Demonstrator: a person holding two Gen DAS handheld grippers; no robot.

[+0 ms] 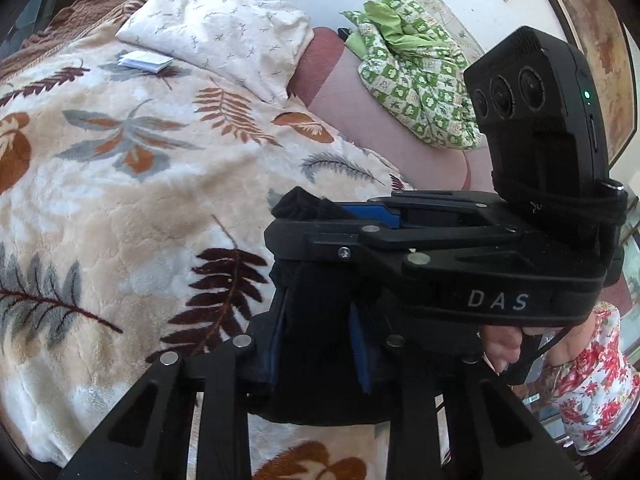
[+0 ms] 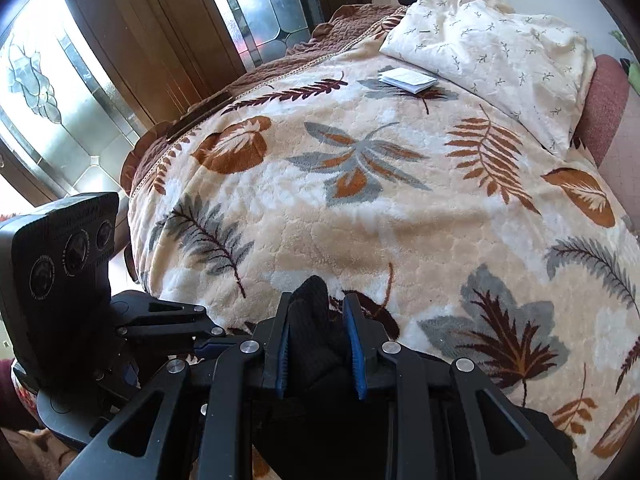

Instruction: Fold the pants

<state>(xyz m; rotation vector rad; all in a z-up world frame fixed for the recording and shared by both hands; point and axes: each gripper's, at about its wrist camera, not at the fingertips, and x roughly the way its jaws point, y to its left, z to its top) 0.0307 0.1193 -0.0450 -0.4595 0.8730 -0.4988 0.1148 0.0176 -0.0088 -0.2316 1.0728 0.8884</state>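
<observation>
Both grippers are clamped on the black pants: your left gripper (image 1: 320,344) pinches a thick bunch of the dark cloth between its blue pads, and your right gripper (image 2: 320,344) does the same, with a peak of fabric poking out past its fingertips. In the left wrist view the right tool sits just beside and ahead of the left one, so the two grips are close together at the near edge of the leaf-patterned blanket (image 2: 360,208). The pants (image 2: 316,320) hang from the jaws, and most of the garment is hidden below the tools, so you cannot tell how it drapes. My reading is that you are at the lift, with the fold itself yet to be laid. Raise both hands evenly so the cloth hangs free of wrinkles, then spread them apart to pull the held edge taut before you lower it. Aim for the open middle of the blanket, well short of the pillow (image 2: 500,40) and the small white booklet (image 2: 406,80) at the far end. Keep your squeeze firm; a bunched grip may slip on one side.
</observation>
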